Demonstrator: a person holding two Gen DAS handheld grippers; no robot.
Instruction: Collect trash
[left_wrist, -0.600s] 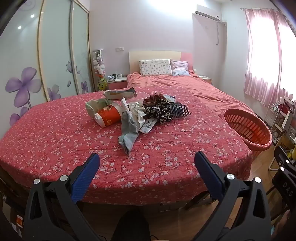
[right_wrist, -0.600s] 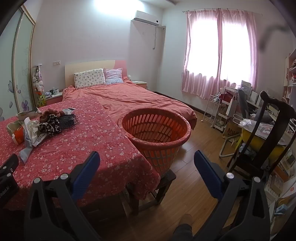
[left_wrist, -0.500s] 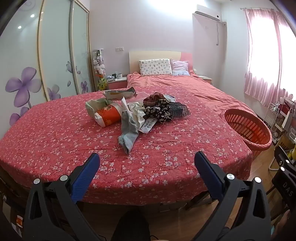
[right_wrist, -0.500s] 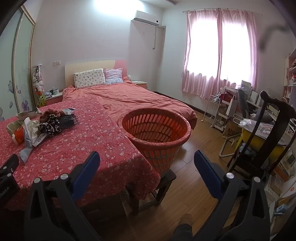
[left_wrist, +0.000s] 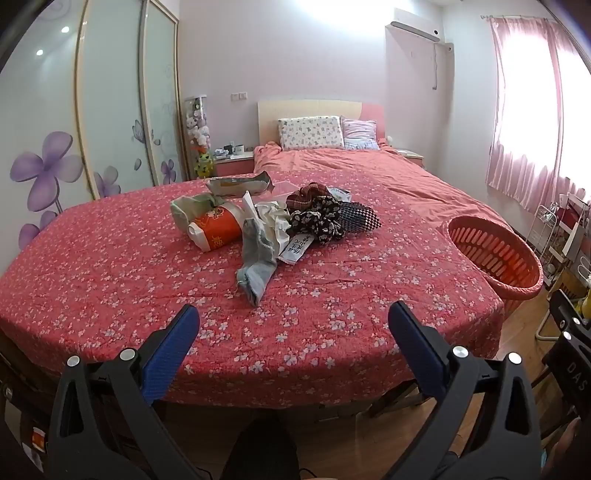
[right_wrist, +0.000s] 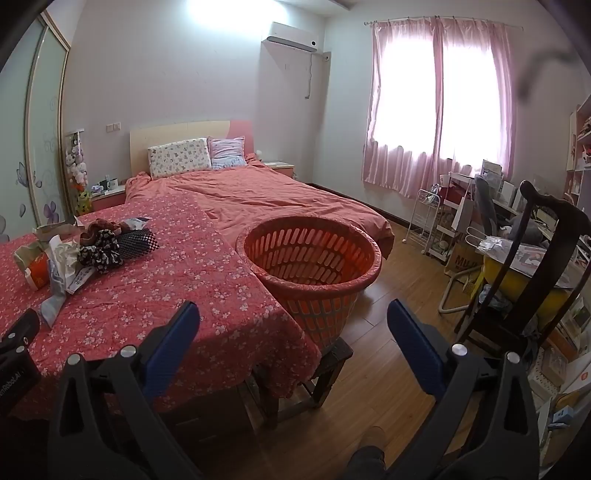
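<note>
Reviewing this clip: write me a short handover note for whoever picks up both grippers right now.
Left gripper: open, empty, short of the table edge.
Right gripper: open, empty, facing the orange basket.
Trash pile (wrappers, crumpled paper, cloth bits) sits mid-way across the flowered tablecloth. The basket stands on a stool at the table's right corner and looks empty.
Done: nothing collected yet.
Left: pick up each piece and drop it in the basket.

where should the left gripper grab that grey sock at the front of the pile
Take the grey sock at its near end, which lies flat and clear of the pile, coming from above and the front with the open left gripper. Its far end is tucked under crumpled paper.
</note>
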